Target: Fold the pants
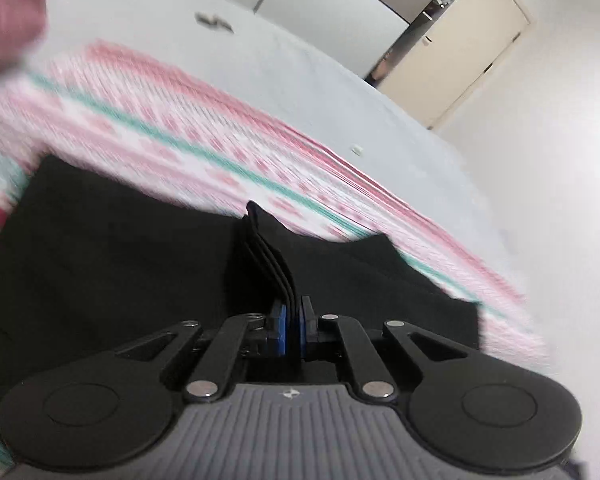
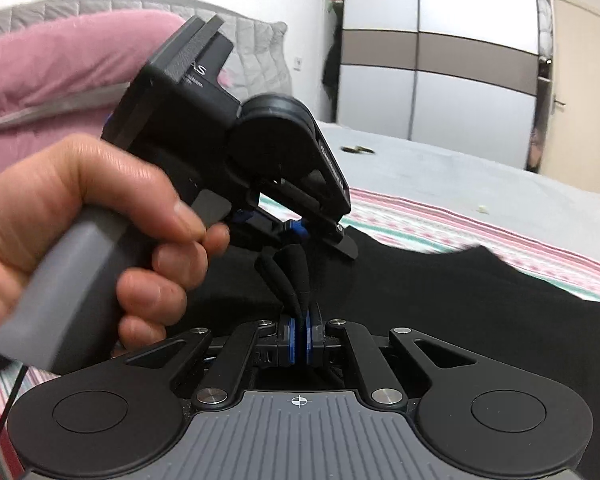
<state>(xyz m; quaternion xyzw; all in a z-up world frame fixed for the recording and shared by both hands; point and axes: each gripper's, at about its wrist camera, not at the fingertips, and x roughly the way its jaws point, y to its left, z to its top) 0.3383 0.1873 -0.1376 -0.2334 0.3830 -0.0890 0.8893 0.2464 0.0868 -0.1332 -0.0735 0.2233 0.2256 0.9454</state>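
Left wrist view: my left gripper point(image 1: 294, 322) is clamped on a bunched edge of the black pants point(image 1: 112, 248), which lie on the striped blanket point(image 1: 188, 120). Right wrist view: my right gripper point(image 2: 299, 338) pinches several pant folds beside my left hand point(image 2: 80, 216).
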